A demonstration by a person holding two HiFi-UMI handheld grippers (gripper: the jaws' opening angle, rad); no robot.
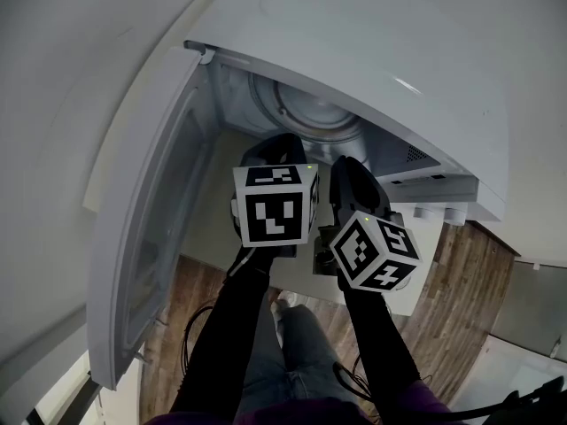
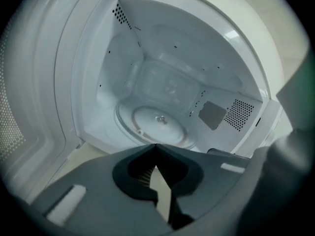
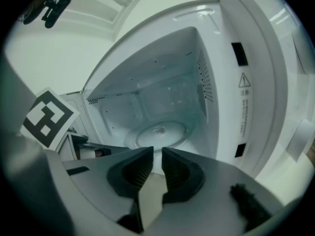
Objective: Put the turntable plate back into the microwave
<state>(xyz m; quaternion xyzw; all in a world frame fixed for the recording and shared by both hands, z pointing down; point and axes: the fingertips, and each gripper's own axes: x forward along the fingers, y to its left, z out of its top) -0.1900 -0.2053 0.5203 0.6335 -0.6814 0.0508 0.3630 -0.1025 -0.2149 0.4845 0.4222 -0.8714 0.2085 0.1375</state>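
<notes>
Right gripper view puts the turntable plate (image 3: pixel 160 132) dead ahead of our right gripper (image 3: pixel 157 151), jaws narrowly parted, empty; our left gripper (image 2: pixel 156 149) is closed, empty.

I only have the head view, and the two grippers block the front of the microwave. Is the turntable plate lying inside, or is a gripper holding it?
Observer: The left gripper view shows the turntable plate lying flat on the cavity floor, beyond the jaws and not held.
Operator: Are the left jaws on anything?
Observer: No. The left gripper has its jaws shut together with nothing between them.
Operator: And the right?
Observer: The right gripper has its jaws a little apart and empty. In its own view the plate lies farther in, past the tips.
</notes>
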